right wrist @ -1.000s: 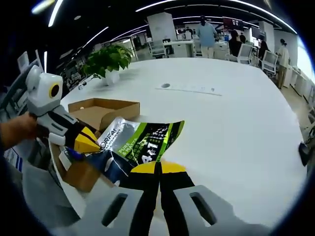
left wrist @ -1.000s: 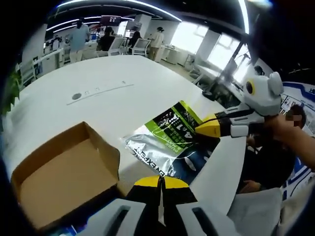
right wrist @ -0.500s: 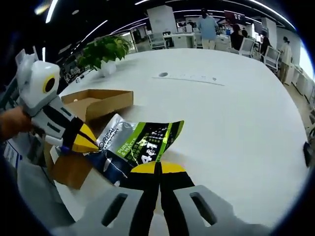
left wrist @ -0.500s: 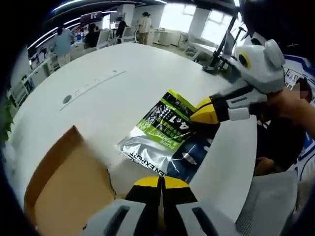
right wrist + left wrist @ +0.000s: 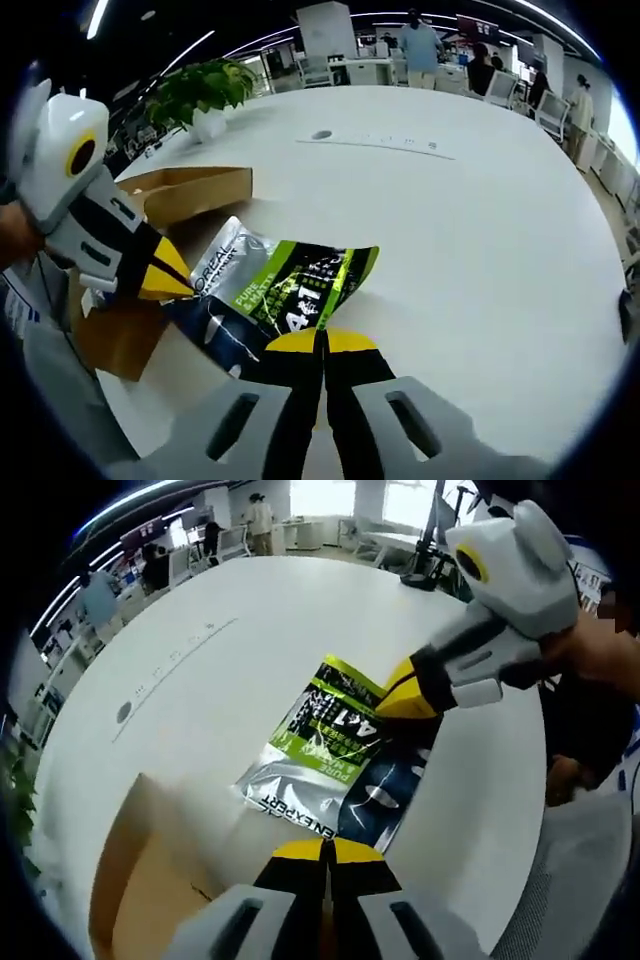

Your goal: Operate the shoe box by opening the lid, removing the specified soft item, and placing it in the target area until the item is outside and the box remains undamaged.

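A soft foil pouch (image 5: 330, 745) (image 5: 285, 290), green, silver and dark blue, lies out of the box over the white table (image 5: 220, 650) (image 5: 480, 240). The open brown cardboard shoe box (image 5: 125, 890) (image 5: 190, 190) stands beside it at the table's edge. My right gripper (image 5: 322, 341) is shut on one end of the pouch, and in the left gripper view its yellow tip (image 5: 400, 695) rests on the green part. My left gripper (image 5: 325, 848) is shut at the opposite, dark blue end, its tip (image 5: 168, 278) touching that edge in the right gripper view.
A potted plant (image 5: 200, 90) stands on the table beyond the box. The table's edge runs close by the pouch, with a person's hand (image 5: 600, 650) and a lap just off it. People and desks (image 5: 420, 50) are far behind.
The pouch, held at both ends, has slid a little away from the box across the table. The left gripper view has tilted, so the box now sits lower left.
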A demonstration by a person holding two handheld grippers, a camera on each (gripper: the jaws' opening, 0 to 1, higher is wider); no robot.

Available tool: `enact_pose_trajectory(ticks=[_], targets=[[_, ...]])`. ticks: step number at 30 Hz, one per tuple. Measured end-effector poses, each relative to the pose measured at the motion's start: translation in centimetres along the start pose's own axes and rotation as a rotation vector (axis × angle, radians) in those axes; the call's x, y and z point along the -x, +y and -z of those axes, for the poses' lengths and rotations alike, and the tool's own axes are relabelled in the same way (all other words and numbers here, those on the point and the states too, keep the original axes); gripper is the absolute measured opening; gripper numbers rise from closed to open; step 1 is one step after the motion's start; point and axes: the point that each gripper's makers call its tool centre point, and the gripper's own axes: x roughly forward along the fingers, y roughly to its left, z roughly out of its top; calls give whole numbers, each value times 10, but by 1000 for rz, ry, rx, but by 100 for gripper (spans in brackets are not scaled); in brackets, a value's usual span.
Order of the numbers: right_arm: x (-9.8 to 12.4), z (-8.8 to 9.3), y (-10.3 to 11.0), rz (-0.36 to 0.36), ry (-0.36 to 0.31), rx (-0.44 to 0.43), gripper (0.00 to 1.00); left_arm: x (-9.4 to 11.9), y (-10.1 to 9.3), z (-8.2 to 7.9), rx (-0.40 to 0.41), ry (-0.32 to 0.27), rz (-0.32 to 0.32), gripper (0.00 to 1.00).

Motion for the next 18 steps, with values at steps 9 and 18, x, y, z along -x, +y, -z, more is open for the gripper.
enact_pose_trajectory(ticks=[9, 18], targets=[[-11, 11, -6, 1, 24, -22, 0, -8, 1, 1, -23, 33, -1, 0], [-18, 16, -8, 21, 39, 19, 0, -19, -2, 7, -137, 89, -28, 0]])
